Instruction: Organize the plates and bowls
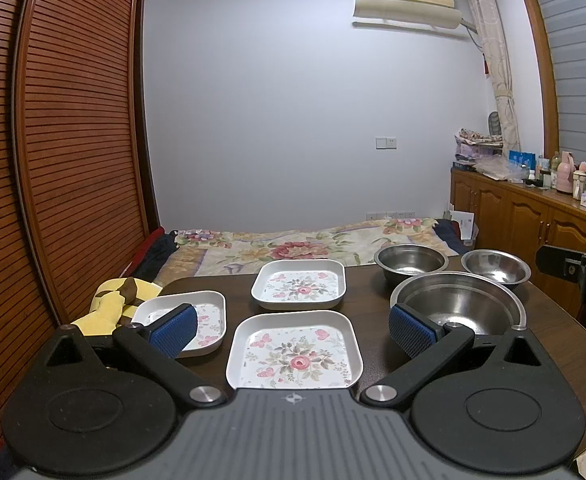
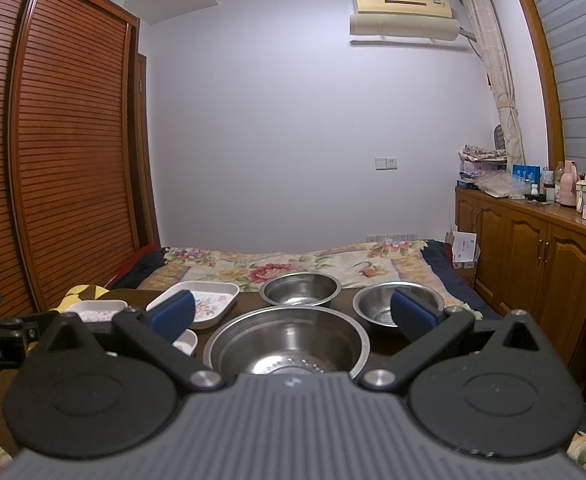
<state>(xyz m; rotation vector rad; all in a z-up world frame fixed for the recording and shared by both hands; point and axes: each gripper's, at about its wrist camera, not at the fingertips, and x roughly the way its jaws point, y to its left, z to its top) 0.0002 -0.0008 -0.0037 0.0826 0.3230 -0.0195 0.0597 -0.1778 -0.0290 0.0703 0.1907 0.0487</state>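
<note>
Three white square plates with flower prints lie on the dark table: a near plate, a far plate and a left plate. My left gripper hovers open above the near plate, empty. To its right stand three steel bowls: a large bowl, a far bowl and a small bowl. In the right wrist view my right gripper is open and empty above the large bowl, with the far bowl and small bowl beyond.
A yellow and brown plush toy lies at the table's left edge. A bed with a floral cover sits beyond the table. A slatted wooden wardrobe stands at left, and a wooden cabinet with bottles at right.
</note>
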